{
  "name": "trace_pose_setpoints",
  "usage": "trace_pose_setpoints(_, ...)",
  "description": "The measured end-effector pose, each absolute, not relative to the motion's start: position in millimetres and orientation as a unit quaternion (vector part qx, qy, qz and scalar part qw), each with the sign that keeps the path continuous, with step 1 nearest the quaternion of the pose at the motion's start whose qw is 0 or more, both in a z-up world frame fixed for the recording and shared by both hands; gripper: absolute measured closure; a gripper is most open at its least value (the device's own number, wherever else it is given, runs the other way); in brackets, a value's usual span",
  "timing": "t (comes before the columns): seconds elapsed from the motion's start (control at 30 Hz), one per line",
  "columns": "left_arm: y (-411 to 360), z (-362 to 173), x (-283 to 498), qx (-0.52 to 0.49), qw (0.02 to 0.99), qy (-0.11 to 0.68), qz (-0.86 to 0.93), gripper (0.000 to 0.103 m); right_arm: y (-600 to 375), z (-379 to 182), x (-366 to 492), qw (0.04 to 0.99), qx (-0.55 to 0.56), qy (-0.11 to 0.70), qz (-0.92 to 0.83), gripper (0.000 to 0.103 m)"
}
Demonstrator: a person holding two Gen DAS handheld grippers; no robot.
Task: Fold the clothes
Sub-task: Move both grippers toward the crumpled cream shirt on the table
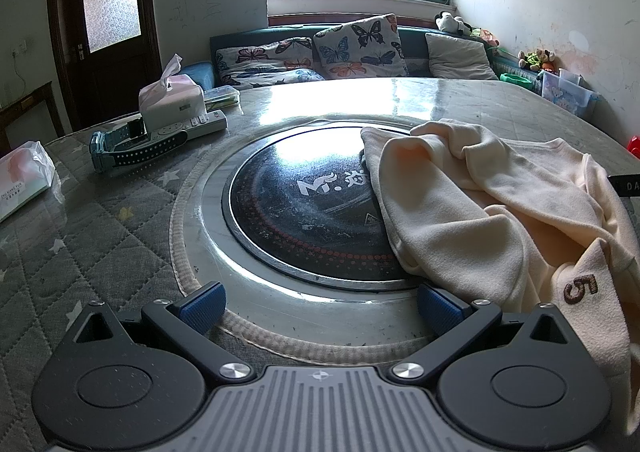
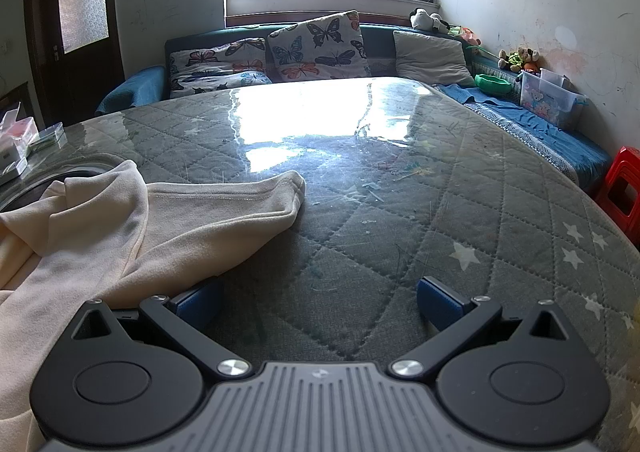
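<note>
A cream sweatshirt (image 1: 492,208) lies crumpled on the glass-topped table, partly over the round black hotplate (image 1: 304,208). A brown "5" (image 1: 580,288) is stitched on a near fold. My left gripper (image 1: 320,306) is open and empty, low over the table just left of the garment. In the right wrist view the sweatshirt (image 2: 120,228) spreads at the left with one sleeve (image 2: 256,196) stretched to the right. My right gripper (image 2: 320,304) is open and empty, its left finger at the garment's near edge.
A tissue box (image 1: 172,100), a remote (image 1: 200,126), a blue watch (image 1: 132,148) and a tissue pack (image 1: 24,180) lie at the table's left. A sofa with butterfly cushions (image 2: 316,48) stands behind. A red stool (image 2: 620,188) stands at the right.
</note>
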State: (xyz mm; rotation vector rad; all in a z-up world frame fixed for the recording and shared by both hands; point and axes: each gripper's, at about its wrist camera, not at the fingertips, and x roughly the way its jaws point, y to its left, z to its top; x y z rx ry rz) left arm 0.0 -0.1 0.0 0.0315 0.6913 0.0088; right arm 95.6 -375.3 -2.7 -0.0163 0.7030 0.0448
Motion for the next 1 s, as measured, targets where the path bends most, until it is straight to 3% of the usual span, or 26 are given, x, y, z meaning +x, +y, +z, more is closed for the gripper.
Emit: trace_pose_setpoints(1.0,-11.5,7.6,-3.5,-0.008,0.925,0.376,0.057,0.0,-353.3,10.3,48.5,0.938,-0.003,0.342,0.056,0.0)
